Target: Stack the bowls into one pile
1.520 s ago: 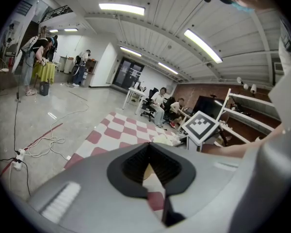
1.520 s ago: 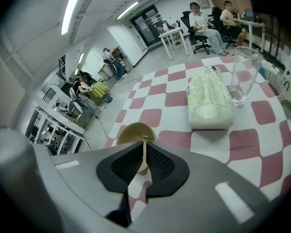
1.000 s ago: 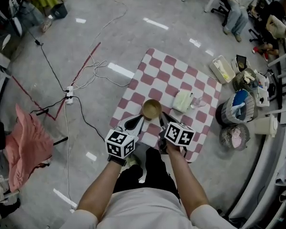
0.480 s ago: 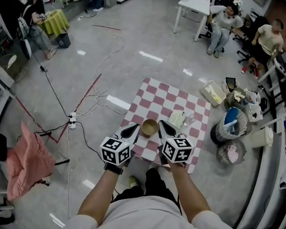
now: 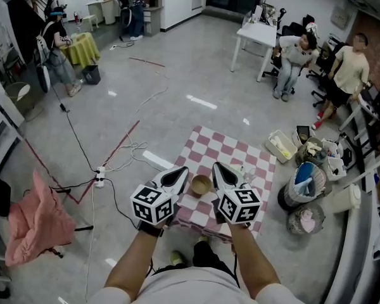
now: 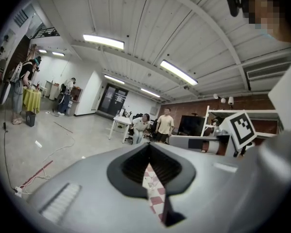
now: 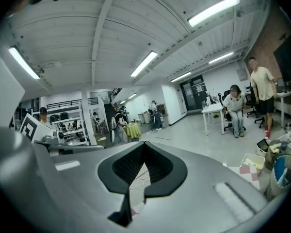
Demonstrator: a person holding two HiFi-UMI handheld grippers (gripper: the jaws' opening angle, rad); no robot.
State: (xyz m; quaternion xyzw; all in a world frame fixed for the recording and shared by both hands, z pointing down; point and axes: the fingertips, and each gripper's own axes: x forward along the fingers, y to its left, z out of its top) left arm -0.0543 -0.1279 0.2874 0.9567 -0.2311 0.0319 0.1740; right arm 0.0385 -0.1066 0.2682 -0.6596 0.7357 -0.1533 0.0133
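A tan bowl (image 5: 201,185) sits on the red-and-white checkered table (image 5: 215,149), near its front edge; I cannot tell whether it is a single bowl or a pile. My left gripper (image 5: 178,173) is held above the table just left of the bowl, with its jaws together. To the bowl's right, my right gripper (image 5: 218,170) is also shut and holds nothing. Both point up at the room: the left gripper (image 6: 150,171) shows only a sliver of checkered cloth through its slit, and the right gripper (image 7: 135,181) shows floor and cloth.
Right of the table stand a dark basket with blue contents (image 5: 301,183), a wire basket (image 5: 304,219), a white bin (image 5: 346,199) and a flat box (image 5: 280,146). Cables (image 5: 123,154) and a pink cloth (image 5: 28,223) lie on the floor to the left. People sit by a white table (image 5: 259,35) at the back.
Both grippers have lifted off the table and away from the bowl. The head view has risen and tipped up, so the table looks smaller and more of the room shows.
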